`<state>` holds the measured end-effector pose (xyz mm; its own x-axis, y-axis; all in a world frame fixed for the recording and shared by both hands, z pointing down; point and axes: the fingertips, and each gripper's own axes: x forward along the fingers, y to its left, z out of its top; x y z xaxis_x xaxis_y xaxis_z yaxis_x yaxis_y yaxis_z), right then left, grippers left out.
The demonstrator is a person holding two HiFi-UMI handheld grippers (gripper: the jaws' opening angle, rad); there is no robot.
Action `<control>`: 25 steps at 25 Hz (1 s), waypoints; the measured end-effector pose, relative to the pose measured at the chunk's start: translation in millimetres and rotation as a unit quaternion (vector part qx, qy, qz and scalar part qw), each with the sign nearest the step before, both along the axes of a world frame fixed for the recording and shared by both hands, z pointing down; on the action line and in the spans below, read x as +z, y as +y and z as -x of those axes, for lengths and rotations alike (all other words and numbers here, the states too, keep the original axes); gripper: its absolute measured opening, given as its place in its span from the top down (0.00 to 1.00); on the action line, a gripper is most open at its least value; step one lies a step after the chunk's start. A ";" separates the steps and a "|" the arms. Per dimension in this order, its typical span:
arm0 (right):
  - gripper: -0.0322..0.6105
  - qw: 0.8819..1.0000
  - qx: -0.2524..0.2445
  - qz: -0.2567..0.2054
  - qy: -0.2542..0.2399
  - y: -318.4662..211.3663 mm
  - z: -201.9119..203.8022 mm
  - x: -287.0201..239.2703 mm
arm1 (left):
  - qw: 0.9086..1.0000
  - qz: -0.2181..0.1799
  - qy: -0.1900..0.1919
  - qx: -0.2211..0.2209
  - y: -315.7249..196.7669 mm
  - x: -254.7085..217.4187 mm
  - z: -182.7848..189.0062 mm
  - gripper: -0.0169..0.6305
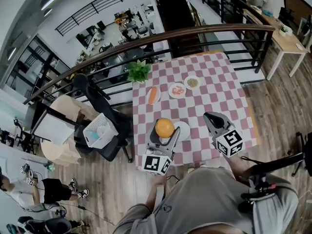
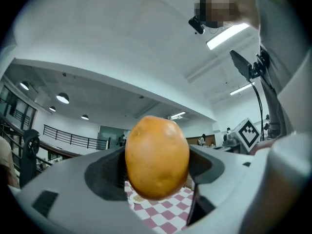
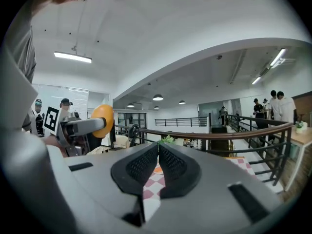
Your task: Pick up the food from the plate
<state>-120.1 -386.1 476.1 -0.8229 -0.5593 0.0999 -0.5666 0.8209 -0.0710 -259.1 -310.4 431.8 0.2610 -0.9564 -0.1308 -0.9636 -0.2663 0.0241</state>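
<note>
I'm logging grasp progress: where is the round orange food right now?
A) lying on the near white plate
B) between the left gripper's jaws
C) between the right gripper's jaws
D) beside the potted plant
B: the orange food sits clamped in the left gripper, jaws pressed on both its sides; the right gripper is shut on nothing.

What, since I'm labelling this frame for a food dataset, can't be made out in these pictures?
Head view: the near plate is partly covered by the orange food in the left gripper, so whether anything else lies on it is unclear.
Head view: the food on the middle plate and the far plate is too small to identify.
Left gripper view: the table is mostly hidden behind the food and jaws.
</note>
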 end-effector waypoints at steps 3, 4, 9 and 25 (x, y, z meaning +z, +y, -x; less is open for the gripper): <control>0.92 1.000 -0.003 -0.017 -0.012 6.4 3.7 -15.8 | 0.999 -0.025 -0.005 -0.027 18.6 -19.7 5.4 0.41; 0.92 1.000 -0.005 -0.022 -0.013 7.5 5.0 -17.9 | 0.999 -0.029 -0.007 -0.029 20.6 -21.2 5.6 0.41; 0.92 1.000 -0.019 -0.022 -0.008 13.6 11.2 -13.3 | 0.999 -0.027 -0.003 -0.024 19.8 -17.7 4.5 0.41; 0.92 0.999 -0.018 -0.034 -0.003 21.1 9.1 -10.5 | 1.000 -0.015 0.014 -0.009 14.4 -8.4 -3.4 0.41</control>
